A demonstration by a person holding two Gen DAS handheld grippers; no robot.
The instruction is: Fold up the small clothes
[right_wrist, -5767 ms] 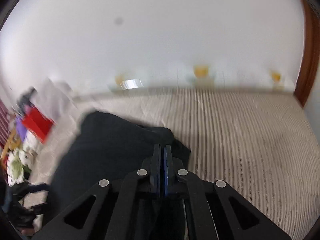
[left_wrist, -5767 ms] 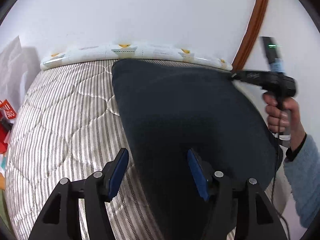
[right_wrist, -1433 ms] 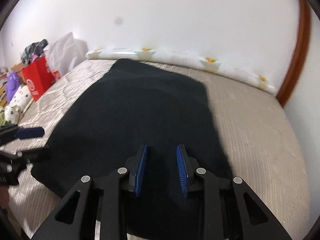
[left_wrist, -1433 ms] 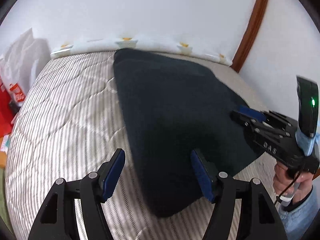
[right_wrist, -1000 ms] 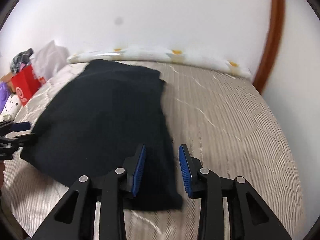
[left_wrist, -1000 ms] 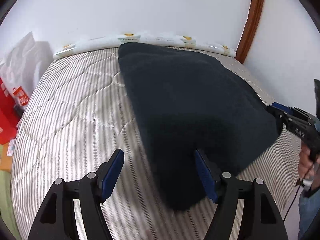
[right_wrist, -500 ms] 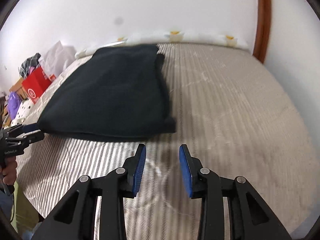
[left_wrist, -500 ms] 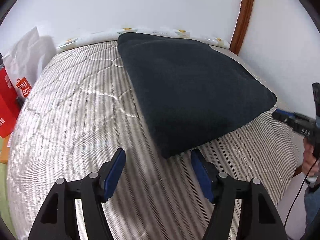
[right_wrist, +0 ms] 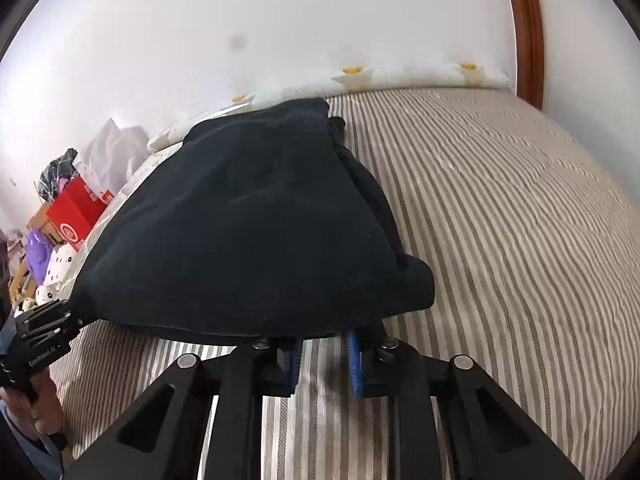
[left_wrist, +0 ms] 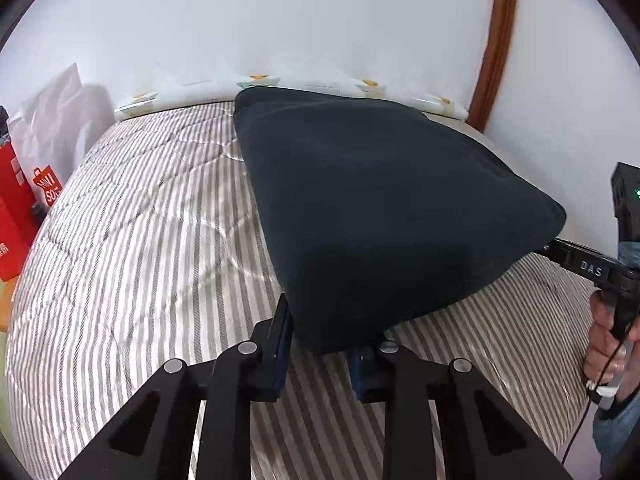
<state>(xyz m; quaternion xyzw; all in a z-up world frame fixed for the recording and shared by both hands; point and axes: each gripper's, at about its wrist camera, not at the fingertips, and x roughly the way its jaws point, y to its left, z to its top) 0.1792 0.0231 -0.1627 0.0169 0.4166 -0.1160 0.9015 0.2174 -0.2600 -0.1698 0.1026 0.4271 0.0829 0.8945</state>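
Dark navy garment (left_wrist: 372, 208) in my view: thick, soft fabric, folded into broad flat slab on striped mattress (left_wrist: 132, 264). Far end near patterned bolster. I see both near corners lifted slightly; layered edges visible along right side.

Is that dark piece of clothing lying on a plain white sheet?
No. The dark garment lies on a bed cover with grey and white stripes, quilted in a stitched pattern.

A striped bed (left_wrist: 132, 248) against a white wall (left_wrist: 280, 20), red bags (right_wrist: 78, 210) and a brown door frame (left_wrist: 494, 44) nearby.
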